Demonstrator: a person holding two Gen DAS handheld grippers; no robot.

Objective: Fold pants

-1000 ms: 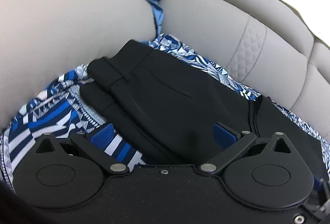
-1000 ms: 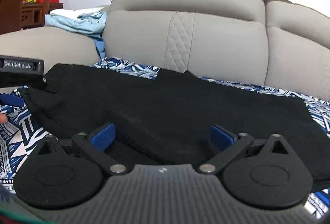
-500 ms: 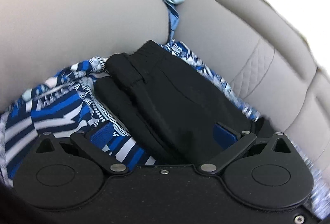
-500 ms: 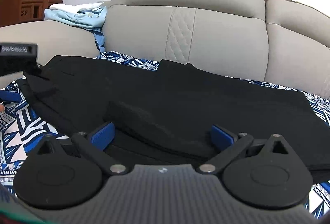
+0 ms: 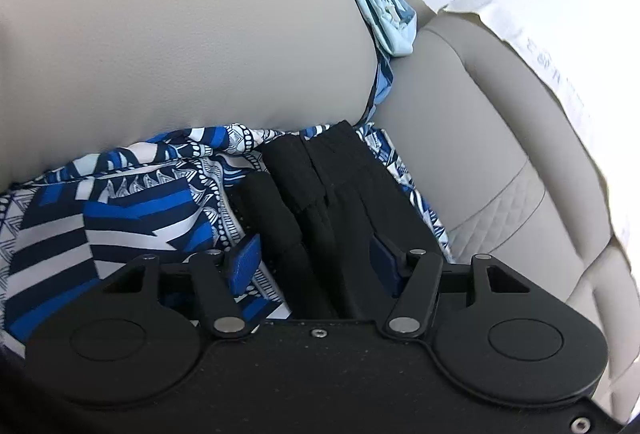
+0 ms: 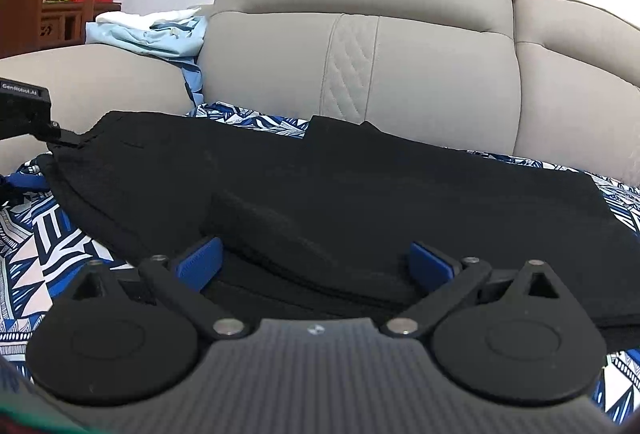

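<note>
Pants [image 6: 360,186]: black, spread flat on a blue-and-white patterned cloth [image 6: 44,234] over a beige sofa [image 6: 432,74] | left gripper [image 5: 316,258]: jaws wide apart, the waistband end lies between them, no grip can be told | right gripper [image 6: 316,262]: jaws wide apart, a raised fold lies between them, nothing clamped.

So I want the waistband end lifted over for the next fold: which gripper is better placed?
Probably the left gripper: its open fingers straddle the pants at the waistband. The right gripper is open at mid-leg.
</note>
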